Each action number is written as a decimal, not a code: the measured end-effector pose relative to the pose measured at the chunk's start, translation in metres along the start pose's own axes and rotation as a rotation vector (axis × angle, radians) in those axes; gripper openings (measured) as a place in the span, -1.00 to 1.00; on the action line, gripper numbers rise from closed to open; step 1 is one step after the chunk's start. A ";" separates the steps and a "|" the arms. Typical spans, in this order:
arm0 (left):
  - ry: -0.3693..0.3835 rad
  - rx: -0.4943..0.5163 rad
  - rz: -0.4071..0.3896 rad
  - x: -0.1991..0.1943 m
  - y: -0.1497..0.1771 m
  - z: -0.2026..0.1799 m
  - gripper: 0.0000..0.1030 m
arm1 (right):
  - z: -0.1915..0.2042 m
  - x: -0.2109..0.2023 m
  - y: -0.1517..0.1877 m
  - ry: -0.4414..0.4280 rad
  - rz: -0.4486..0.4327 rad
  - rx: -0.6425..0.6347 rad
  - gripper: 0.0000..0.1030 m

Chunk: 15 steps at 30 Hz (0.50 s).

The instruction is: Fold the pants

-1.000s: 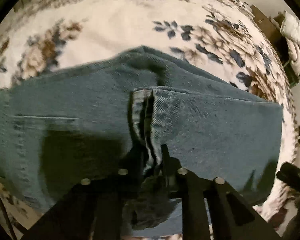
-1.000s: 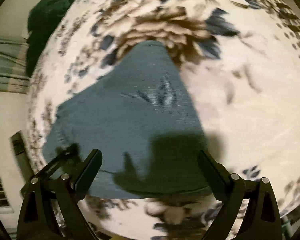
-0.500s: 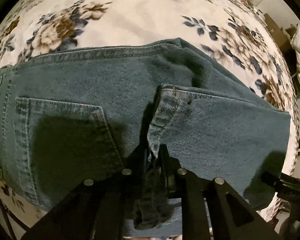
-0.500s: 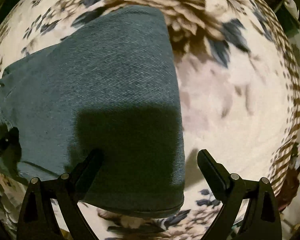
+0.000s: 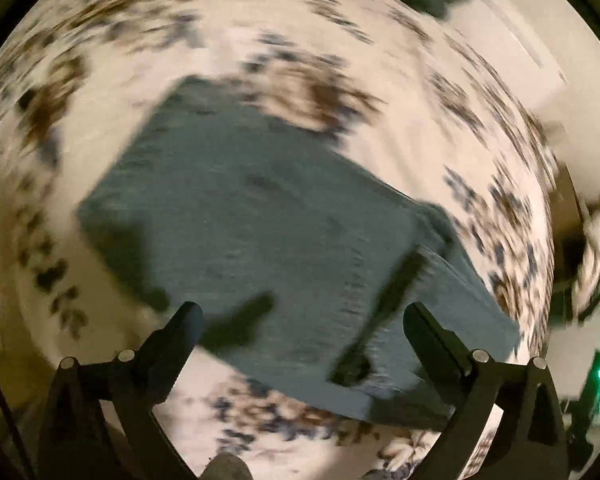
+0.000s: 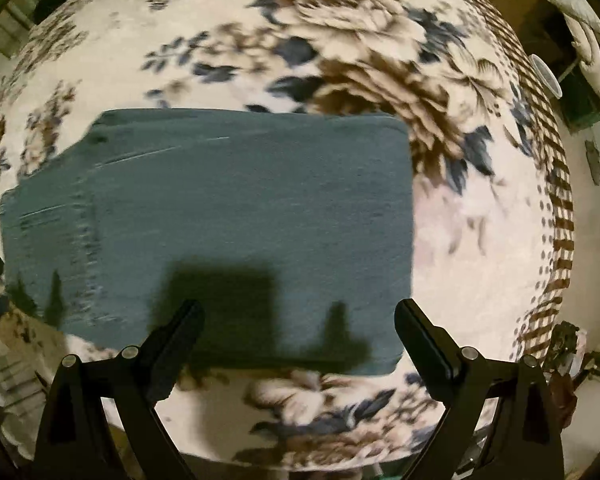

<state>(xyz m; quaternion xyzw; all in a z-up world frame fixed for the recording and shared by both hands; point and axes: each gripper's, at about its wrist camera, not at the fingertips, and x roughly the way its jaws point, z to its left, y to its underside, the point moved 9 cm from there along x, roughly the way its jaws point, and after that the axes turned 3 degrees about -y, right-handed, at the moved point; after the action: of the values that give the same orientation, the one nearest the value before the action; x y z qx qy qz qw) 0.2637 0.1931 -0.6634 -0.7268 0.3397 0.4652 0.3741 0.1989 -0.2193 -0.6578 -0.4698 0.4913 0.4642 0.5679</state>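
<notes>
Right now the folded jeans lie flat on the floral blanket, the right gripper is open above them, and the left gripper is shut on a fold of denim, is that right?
Not quite. The left gripper is open too: the left wrist view shows its fingers spread wide with no denim between them. The rest holds: the folded jeans lie flat on the floral blanket, and the right gripper is open above them.

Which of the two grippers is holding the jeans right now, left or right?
Neither. The left gripper and the right gripper both have their jaws spread wide with nothing between them; the folded jeans lie free on the floral blanket.
</notes>
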 end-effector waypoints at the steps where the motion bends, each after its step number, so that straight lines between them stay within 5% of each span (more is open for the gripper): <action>1: -0.012 -0.038 -0.004 -0.001 -0.002 0.018 0.99 | 0.012 -0.004 -0.001 -0.001 -0.002 -0.001 0.91; 10: 0.012 -0.346 -0.005 0.014 -0.014 0.111 0.99 | 0.071 -0.001 0.002 -0.014 0.047 -0.045 0.91; 15: 0.173 -0.610 -0.023 0.032 -0.019 0.148 0.99 | 0.084 0.011 -0.001 -0.021 0.062 -0.039 0.91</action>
<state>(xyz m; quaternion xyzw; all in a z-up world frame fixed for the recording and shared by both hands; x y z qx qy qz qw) 0.2283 0.3249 -0.7312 -0.8461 0.2070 0.4779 0.1140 0.2106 -0.1357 -0.6620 -0.4603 0.4904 0.4959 0.5494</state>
